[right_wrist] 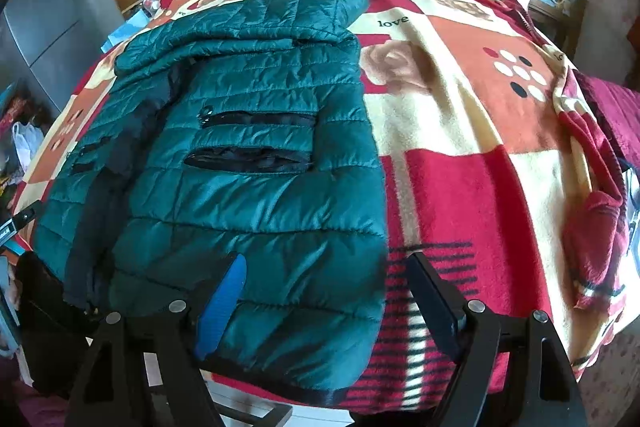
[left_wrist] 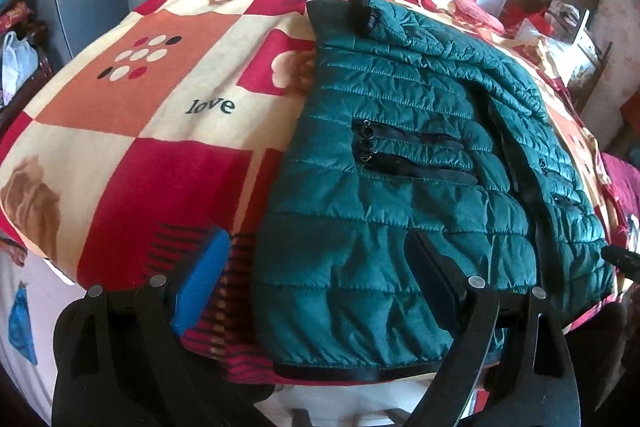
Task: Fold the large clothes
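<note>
Both tongs spread wide, gripping nothing. Left tongs (left_wrist: 320,291) straddling the hem corner of green quilted jacket (left_wrist: 420,155): blue pad off on the blanket (left_wrist: 132,131), dark pad over fabric. Right tongs (right_wrist: 328,299) likewise astride the opposite hem corner, blue pad above the jacket, dark pad above blanket. Jacket lying on the bed, front up, sleeves already tucked inward, hem nearest. Recommended: lower each pair onto its corner, pinch the hem only, not the blanket beneath; lift evenly and carry toward the collar.
</note>
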The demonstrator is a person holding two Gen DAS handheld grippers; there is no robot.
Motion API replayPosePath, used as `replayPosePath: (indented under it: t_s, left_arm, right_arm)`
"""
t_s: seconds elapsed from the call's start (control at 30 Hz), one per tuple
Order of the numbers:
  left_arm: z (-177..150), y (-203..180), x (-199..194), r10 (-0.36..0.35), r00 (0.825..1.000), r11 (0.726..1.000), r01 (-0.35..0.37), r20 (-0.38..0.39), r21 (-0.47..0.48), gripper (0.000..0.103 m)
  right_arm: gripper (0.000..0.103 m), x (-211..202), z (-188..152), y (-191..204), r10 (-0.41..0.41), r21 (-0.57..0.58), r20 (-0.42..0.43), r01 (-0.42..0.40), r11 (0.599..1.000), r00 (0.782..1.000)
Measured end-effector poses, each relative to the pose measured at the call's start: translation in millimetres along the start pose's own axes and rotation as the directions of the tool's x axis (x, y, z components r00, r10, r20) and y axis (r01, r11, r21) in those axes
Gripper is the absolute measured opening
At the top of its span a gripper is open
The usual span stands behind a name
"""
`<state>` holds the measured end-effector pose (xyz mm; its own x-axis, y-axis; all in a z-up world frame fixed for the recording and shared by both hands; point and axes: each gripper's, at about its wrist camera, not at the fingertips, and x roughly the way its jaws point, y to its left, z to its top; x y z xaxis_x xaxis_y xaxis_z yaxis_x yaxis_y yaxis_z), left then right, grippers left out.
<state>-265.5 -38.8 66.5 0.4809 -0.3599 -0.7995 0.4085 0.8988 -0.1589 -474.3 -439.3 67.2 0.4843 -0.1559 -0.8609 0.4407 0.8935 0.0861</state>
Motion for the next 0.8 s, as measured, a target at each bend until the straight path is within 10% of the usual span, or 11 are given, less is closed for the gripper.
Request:
replayPosePath:
  t_s: [0.8]
  left_arm:
    - [-10,20,34,-0.047,0.992,0.995,0.035,-0.121,-0.098,0.089]
  right_arm:
    - [0.082,25,-2,-12,0.252,0.067,-0.122,-0.245,0.967,0.96]
